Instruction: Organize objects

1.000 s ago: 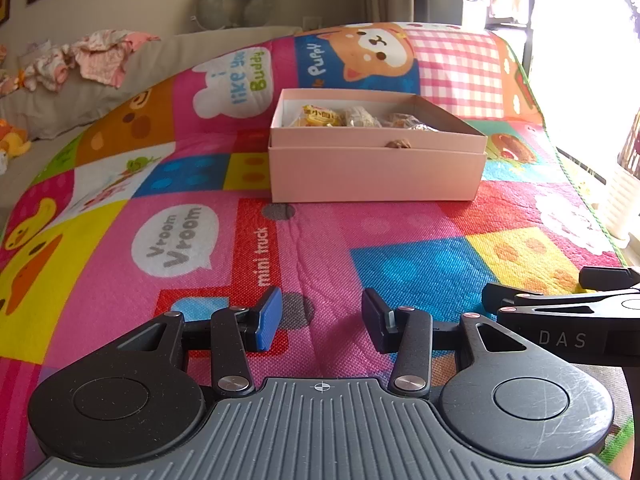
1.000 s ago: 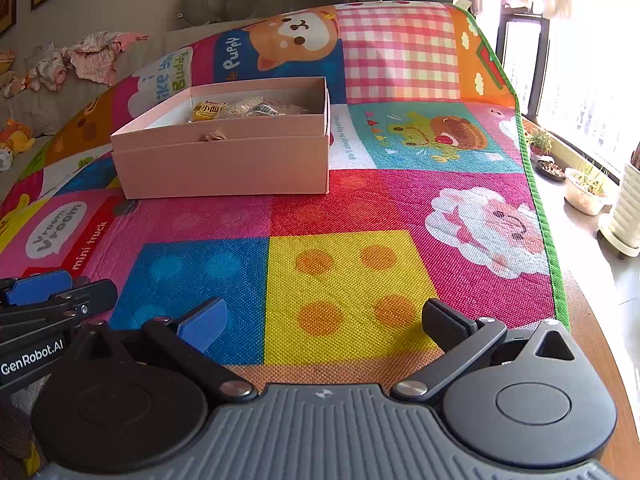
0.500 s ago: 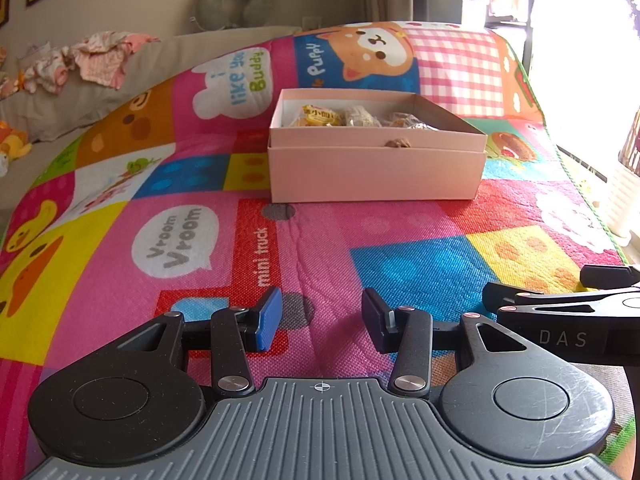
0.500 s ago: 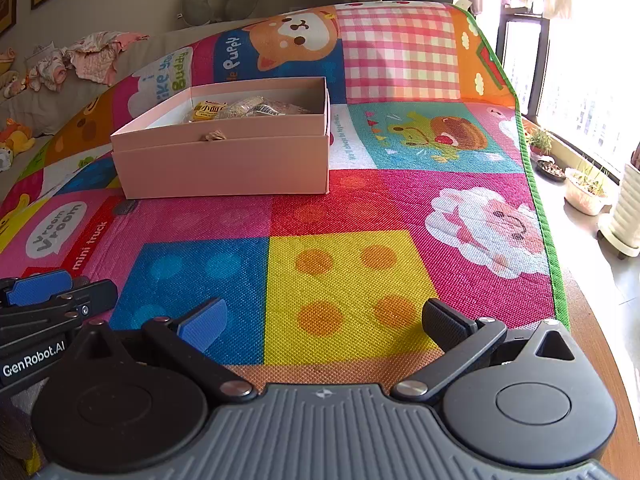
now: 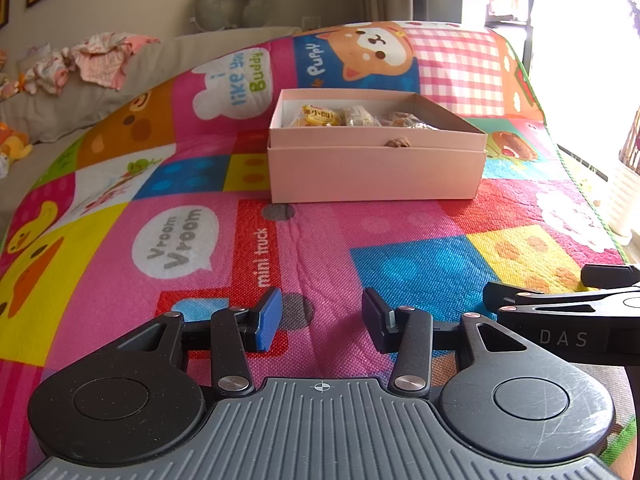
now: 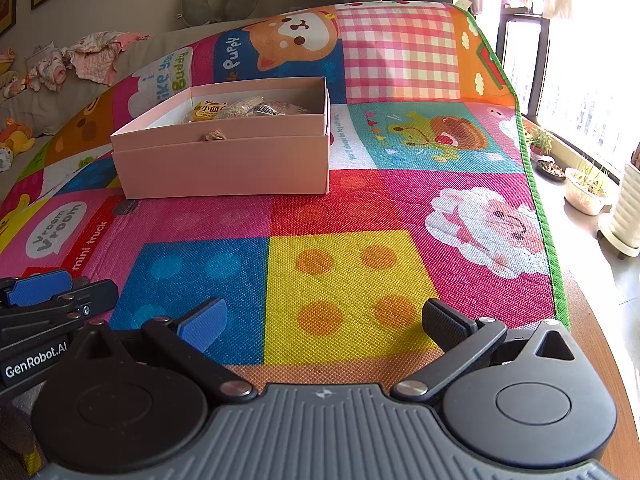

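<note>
Both my tongs, left (image 5: 322, 318) and right (image 6: 324, 322), spread, nothing between them, low over the mat (image 6: 348, 280). Snack packets (image 5: 320, 117) already lie inside the pink box (image 5: 376, 176). I see nothing loose left; sorting looks near done.

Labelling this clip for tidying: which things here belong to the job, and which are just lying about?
Job: pink box, snack packets inside it, left gripper and right gripper, both open, empty.
Lying about: play mat, neck pillow, crumpled clothes, potted plants.
</note>
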A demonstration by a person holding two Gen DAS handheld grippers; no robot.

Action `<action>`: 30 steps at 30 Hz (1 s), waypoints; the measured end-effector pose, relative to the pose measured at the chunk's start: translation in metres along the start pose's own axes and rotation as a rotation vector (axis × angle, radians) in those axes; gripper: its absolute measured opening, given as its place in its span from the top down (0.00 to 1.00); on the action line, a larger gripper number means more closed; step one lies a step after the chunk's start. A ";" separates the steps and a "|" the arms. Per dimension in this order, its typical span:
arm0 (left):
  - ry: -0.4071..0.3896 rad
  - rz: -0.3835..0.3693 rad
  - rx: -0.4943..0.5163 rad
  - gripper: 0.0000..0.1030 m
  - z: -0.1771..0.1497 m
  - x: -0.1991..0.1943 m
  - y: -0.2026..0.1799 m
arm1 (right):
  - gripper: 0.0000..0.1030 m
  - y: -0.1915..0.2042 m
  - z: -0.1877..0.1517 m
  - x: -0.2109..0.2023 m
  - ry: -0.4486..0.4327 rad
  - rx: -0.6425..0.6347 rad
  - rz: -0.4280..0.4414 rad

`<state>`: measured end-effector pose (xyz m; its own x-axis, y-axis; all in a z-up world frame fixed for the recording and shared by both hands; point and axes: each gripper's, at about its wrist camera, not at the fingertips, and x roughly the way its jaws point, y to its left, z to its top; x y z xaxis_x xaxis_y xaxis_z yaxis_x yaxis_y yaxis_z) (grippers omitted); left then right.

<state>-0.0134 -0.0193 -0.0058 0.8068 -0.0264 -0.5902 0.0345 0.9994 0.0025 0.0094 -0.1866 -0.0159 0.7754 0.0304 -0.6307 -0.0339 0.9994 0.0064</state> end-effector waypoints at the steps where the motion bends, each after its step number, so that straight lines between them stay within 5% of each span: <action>1: 0.000 0.000 0.001 0.53 0.000 0.000 0.000 | 0.00 0.000 0.000 0.000 0.000 0.000 0.000; 30: -0.003 -0.041 -0.027 0.52 0.000 -0.001 0.007 | 0.00 0.000 0.000 0.000 0.000 0.000 0.000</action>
<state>-0.0133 -0.0118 -0.0051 0.8071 -0.0675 -0.5865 0.0516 0.9977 -0.0438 0.0094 -0.1863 -0.0158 0.7753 0.0304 -0.6309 -0.0339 0.9994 0.0066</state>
